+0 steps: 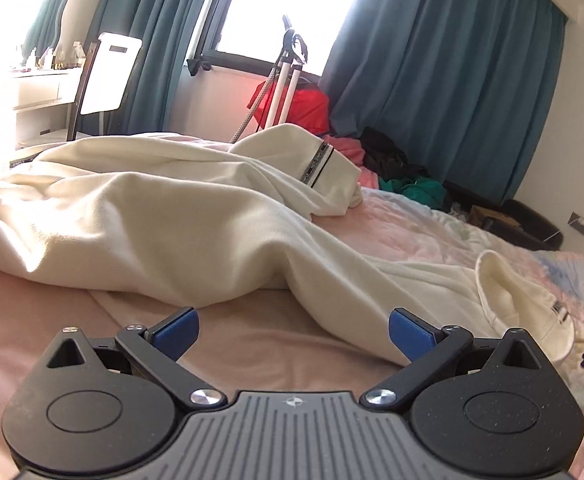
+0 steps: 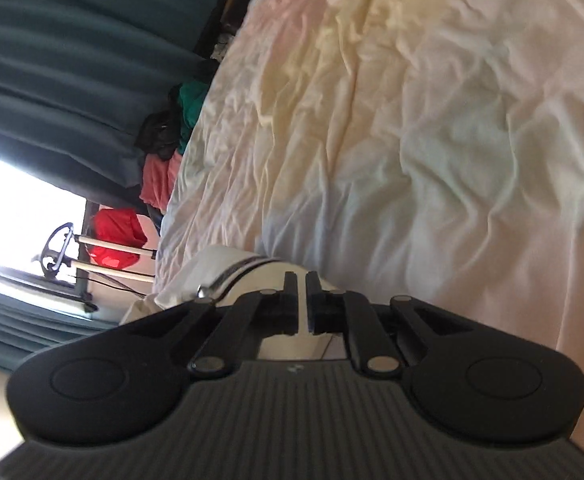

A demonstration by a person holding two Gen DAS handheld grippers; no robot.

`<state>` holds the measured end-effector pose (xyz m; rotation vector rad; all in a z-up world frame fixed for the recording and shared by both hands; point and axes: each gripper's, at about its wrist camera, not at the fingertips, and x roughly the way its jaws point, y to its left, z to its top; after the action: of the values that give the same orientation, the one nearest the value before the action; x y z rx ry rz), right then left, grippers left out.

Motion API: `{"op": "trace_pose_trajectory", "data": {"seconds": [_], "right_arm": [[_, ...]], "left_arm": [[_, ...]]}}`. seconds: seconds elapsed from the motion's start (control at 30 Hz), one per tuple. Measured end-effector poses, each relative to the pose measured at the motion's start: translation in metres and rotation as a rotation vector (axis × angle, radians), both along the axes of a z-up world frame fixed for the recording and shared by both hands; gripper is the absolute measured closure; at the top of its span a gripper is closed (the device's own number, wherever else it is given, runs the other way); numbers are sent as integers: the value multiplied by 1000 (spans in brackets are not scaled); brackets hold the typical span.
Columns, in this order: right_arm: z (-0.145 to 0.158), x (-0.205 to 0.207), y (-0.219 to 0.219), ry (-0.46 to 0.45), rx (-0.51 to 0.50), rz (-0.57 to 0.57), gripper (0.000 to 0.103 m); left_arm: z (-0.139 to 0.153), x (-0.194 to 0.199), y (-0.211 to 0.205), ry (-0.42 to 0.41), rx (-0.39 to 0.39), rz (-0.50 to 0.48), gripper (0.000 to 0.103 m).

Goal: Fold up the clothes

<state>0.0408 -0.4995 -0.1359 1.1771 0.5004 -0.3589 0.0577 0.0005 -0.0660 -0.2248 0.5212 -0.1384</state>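
A cream sweatshirt [image 1: 163,224] lies crumpled across the pink bed. One sleeve with a striped cuff [image 1: 324,168] is raised at the back. The other sleeve runs toward the lower right, and its hood [image 1: 520,300] lies at the right. My left gripper [image 1: 292,334] is open and empty, just above the sheet in front of the garment. In the right wrist view, which is rolled sideways, my right gripper [image 2: 302,300] is shut on a fold of the cream sweatshirt [image 2: 259,270] by its striped cuff.
Teal curtains [image 1: 452,72] and a bright window stand behind the bed. A pile of red, pink, black and green clothes [image 1: 372,152] lies at the bed's far edge. A clothes steamer stand [image 1: 287,76] is by the window. A white chair [image 1: 107,76] and dresser are far left.
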Motion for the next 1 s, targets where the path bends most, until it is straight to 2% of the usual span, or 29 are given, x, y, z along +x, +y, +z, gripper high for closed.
{"op": "trace_pose_trajectory", "data": {"seconds": [0.1,0.17,0.23,0.27,0.3,0.37,0.4,0.53,0.63,0.73,0.87,0.93,0.97,1.0], "right_arm": [[19,14,15,-37,-153,101,93],[33,23,28,-60,-281,164,80],[47,28,44,-88,-433,212,31],[53,29,53,-113,-511,245,23],[57,30,61,-129,-571,290,21],[61,38,78,-122,-660,397,22],[61,42,88,-89,-711,444,22],[46,60,134,88,-1004,639,23],[25,70,153,253,-1179,747,23],[13,76,150,302,-1214,756,23],[11,86,134,293,-1110,686,25],[15,87,129,249,-1082,648,52],[18,87,127,232,-1079,624,57],[19,89,125,225,-1070,604,69]], "left_arm": [[1,-5,-4,17,18,-1,1],[1,-8,-6,15,42,1,1],[1,-7,-7,14,53,5,1],[1,-7,-7,14,56,7,1],[1,-6,-7,16,56,9,1],[0,-4,-7,22,51,16,1],[-1,-3,-8,25,51,17,1],[-3,2,-7,41,52,20,1],[-4,2,-4,47,39,25,1],[-4,4,-1,56,9,35,1],[-6,8,1,69,-15,46,1],[-7,10,1,76,-18,53,1],[-8,11,2,80,-19,55,1],[-8,11,2,85,-21,58,1]]}}
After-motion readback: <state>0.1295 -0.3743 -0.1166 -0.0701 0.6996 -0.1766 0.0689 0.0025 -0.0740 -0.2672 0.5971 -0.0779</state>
